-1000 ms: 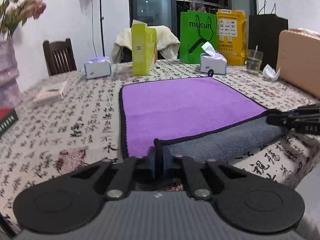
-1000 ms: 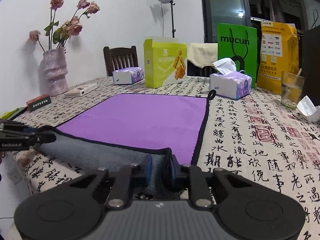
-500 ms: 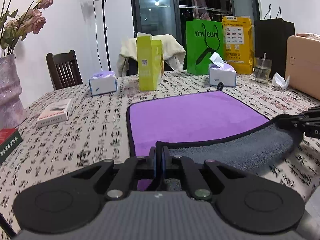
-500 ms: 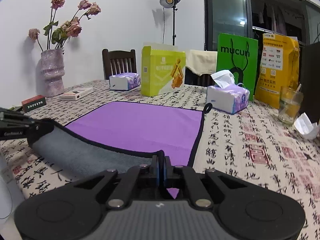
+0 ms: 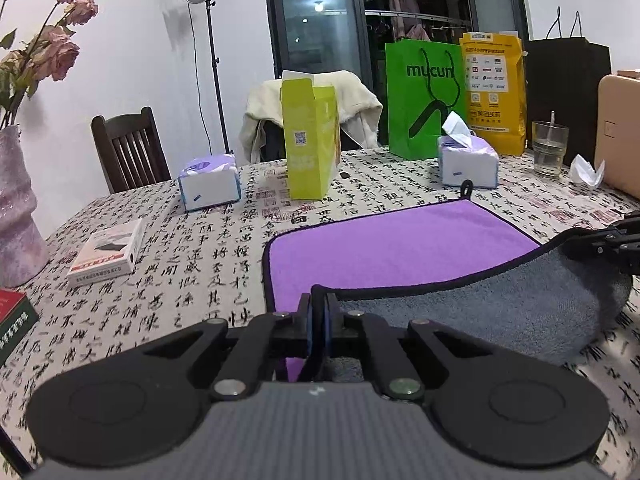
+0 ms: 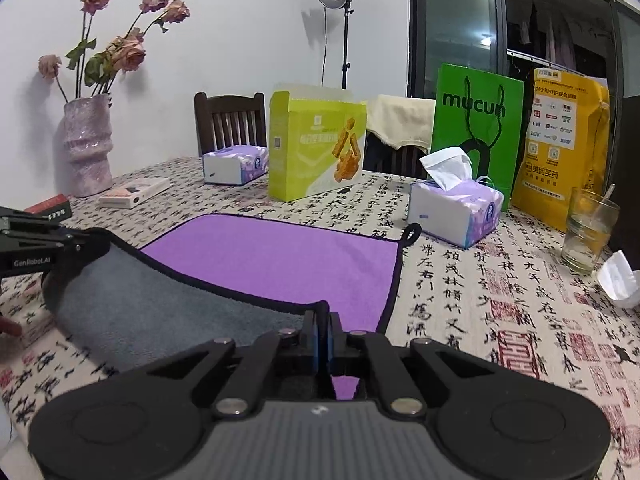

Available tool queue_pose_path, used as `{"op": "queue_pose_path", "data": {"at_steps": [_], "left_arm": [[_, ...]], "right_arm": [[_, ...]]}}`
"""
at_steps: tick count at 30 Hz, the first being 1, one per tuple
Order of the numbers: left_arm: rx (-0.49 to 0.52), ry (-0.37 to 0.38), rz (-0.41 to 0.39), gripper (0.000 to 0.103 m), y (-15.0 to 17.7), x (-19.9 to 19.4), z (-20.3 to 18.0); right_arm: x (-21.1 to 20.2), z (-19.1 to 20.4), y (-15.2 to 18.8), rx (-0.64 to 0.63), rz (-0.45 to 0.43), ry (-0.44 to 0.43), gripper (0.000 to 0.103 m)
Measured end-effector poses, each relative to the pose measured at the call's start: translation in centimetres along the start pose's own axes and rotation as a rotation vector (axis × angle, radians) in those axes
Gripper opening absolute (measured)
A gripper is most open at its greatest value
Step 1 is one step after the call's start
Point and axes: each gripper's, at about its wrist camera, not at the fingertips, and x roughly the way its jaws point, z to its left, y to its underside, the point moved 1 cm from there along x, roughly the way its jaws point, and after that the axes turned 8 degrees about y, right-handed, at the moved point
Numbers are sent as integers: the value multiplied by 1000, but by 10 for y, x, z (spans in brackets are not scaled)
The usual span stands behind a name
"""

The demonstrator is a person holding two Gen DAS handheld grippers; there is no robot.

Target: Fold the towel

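A towel, purple on top and grey underneath with a black hem, lies on the table [image 5: 392, 248] [image 6: 280, 260]. Its near edge is lifted and curls over, showing the grey side [image 5: 500, 304] [image 6: 160, 312]. My left gripper [image 5: 318, 304] is shut on the near left corner. My right gripper [image 6: 322, 318] is shut on the near right corner. Each gripper also shows at the edge of the other's view: the right one [image 5: 612, 240], the left one [image 6: 44, 240].
Beyond the towel stand a yellow-green carton [image 5: 310, 136], two tissue boxes [image 5: 208, 184] [image 5: 466, 160], a green bag [image 5: 424, 96], a yellow bag [image 5: 494, 92] and a glass [image 5: 550, 148]. A vase [image 6: 88, 144] and small boxes [image 5: 108, 252] sit left.
Both grippers have risen and moved forward with the towel's near corners. The lifted grey underside now covers more of the purple surface.
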Motion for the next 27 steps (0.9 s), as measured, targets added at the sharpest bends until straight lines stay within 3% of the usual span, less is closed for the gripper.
{"op": "queue_pose_path", "data": {"at_steps": [19, 27], "left_arm": [[-10, 24, 37, 7, -47, 73, 34], [-56, 42, 90, 7, -70, 120, 57]], "right_arm": [[76, -26, -48, 28, 52, -24, 4], [120, -41, -75, 68, 67, -19, 4]]}}
